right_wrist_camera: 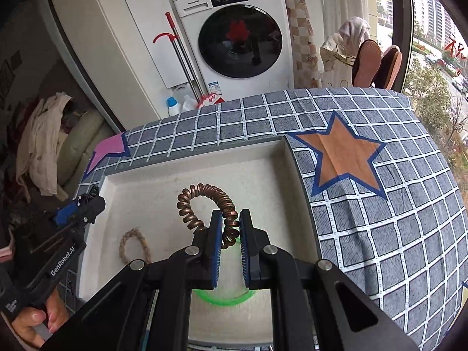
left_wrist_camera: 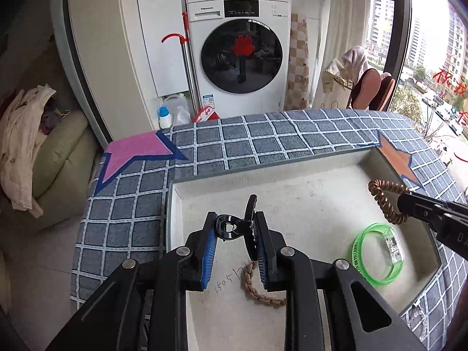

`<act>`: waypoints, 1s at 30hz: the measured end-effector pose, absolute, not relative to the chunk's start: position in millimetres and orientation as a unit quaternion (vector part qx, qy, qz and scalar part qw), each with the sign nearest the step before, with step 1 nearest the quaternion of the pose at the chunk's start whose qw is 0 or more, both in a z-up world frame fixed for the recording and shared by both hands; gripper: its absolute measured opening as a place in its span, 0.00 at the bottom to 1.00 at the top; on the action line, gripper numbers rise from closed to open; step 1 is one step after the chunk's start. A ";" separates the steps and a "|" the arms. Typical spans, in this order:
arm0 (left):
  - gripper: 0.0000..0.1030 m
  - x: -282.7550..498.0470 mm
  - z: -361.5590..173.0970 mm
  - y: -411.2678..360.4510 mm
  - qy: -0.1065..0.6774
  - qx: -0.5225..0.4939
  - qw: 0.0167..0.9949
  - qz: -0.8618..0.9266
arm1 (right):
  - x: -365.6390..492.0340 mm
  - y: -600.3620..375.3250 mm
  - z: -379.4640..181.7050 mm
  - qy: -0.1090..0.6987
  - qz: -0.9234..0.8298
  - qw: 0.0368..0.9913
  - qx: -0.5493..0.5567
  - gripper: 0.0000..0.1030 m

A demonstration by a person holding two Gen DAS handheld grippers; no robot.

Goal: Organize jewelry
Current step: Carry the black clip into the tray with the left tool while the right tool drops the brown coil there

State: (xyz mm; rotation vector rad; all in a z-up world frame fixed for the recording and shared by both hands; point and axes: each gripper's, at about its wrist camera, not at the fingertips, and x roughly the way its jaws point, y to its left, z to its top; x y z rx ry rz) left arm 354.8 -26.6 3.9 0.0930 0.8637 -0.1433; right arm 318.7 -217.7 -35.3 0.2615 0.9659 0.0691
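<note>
Coppery coil tie (right_wrist_camera: 204,204) looks springy and light, so right gripper (right_wrist_camera: 229,228) pinching one strand over the tray (right_wrist_camera: 263,152) seems plenty. Left gripper (left_wrist_camera: 234,228) is clamped on a stiff black clip (left_wrist_camera: 231,225), also above the tray.

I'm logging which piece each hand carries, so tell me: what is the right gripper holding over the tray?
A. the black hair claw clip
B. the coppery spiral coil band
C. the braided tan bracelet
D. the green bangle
B: in the right wrist view the right gripper pinches the coppery spiral coil band between its blue pads, while the green bangle and the braided tan bracelet lie in the tray and the left gripper holds the black hair claw clip.
</note>
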 end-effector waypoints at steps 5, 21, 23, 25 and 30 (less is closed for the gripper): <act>0.44 362.4 -14.9 -30.7 0.430 0.049 0.899 -0.068 | 329.6 -223.7 -52.4 0.461 0.012 0.877 0.131 0.13; 0.44 365.4 -29.5 -42.4 0.445 0.086 0.890 -0.049 | 337.1 -226.8 -76.9 0.480 0.020 0.865 0.144 0.31; 0.44 364.5 -28.4 -43.0 0.443 0.089 0.891 -0.050 | 335.0 -224.3 -74.6 0.477 0.026 0.866 0.146 0.38; 0.44 364.3 -28.1 -43.7 0.442 0.092 0.891 -0.047 | 330.7 -222.2 -69.9 0.469 0.027 0.870 0.147 0.44; 0.92 359.6 -22.6 -40.5 0.432 0.080 0.897 -0.048 | 316.4 -222.2 -57.1 0.455 0.033 0.876 0.159 0.46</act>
